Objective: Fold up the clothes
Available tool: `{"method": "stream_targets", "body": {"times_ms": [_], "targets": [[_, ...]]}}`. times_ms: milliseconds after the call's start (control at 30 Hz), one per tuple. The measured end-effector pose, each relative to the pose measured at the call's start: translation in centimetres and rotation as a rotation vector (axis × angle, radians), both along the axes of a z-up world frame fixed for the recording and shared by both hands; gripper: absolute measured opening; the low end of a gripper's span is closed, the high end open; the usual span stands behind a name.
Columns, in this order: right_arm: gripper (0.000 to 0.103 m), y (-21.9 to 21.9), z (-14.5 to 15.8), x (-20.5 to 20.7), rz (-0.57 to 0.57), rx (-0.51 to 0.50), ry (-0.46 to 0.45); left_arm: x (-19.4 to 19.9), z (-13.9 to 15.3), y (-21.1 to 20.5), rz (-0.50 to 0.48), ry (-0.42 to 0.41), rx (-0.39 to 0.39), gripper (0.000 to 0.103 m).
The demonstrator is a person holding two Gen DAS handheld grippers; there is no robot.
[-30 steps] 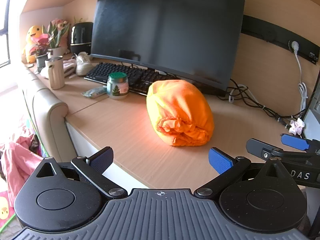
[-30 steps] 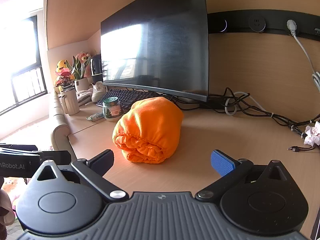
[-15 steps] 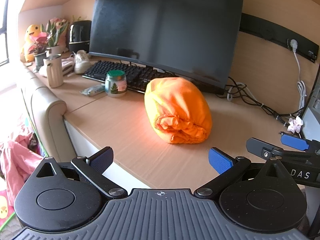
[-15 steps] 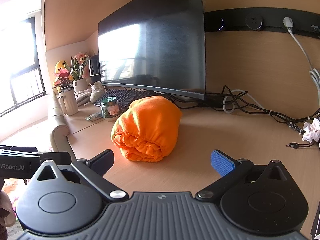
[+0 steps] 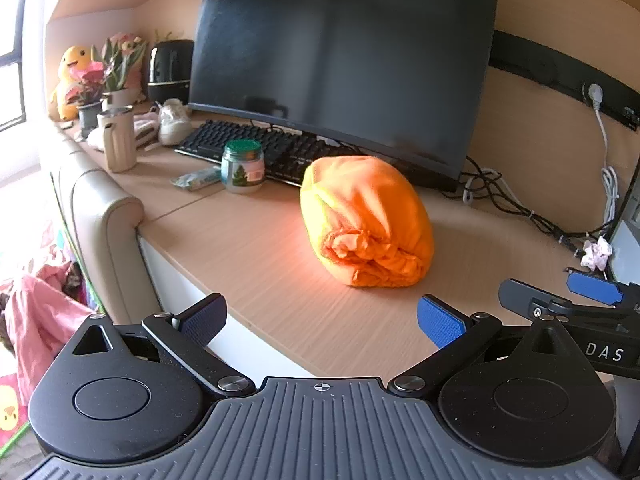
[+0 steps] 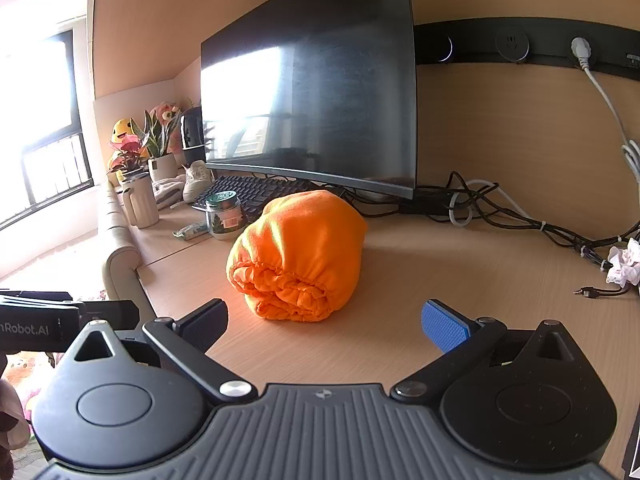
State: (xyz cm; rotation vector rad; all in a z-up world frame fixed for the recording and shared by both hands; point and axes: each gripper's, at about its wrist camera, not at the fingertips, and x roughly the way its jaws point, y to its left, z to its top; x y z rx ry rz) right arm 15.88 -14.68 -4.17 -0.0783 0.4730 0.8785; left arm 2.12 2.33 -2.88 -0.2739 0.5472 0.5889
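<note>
An orange garment [image 5: 366, 220] lies rolled into a thick bundle on the wooden desk [image 5: 256, 264], its gathered end toward me. It also shows in the right wrist view [image 6: 298, 254]. My left gripper [image 5: 320, 318] is open and empty, held near the desk's front edge, short of the bundle. My right gripper [image 6: 324, 320] is open and empty, just in front of the bundle. The right gripper's blue fingertip [image 5: 592, 286] shows at the right of the left wrist view.
A large monitor [image 5: 340, 60] and a black keyboard [image 5: 256, 148] stand behind the bundle. A green-lidded jar [image 5: 242, 166], a beige mug [image 5: 118, 138], plants and a yellow toy sit at left. Cables [image 6: 520, 216] and crumpled paper [image 6: 624, 260] lie at right. A padded bench end [image 5: 108, 232] adjoins the desk.
Both grippers have drifted slightly, so the bundle sits a little differently in view. The bundle has not moved and both grippers stay open.
</note>
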Motion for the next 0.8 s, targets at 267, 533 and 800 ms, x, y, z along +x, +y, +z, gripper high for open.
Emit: {"method": "stream_targets", "body": {"times_ms": [267,533,800], "targets": [[0.103,0.04,-0.03,-0.11,-0.003,-0.003,0.003,0.04,-0.12,0.05,-0.011,-0.001,-0.005,0.103],[0.103,0.18,-0.15,-0.12,-0.003,-0.004,0.009,-0.02,-0.29,0.15,-0.009,0.004,-0.014,0.103],[0.103,0.19,-0.07,-0.05,-0.001,-0.007,0.002,0.26,-0.33,0.09,-0.017,0.008,-0.016,0.103]]}}
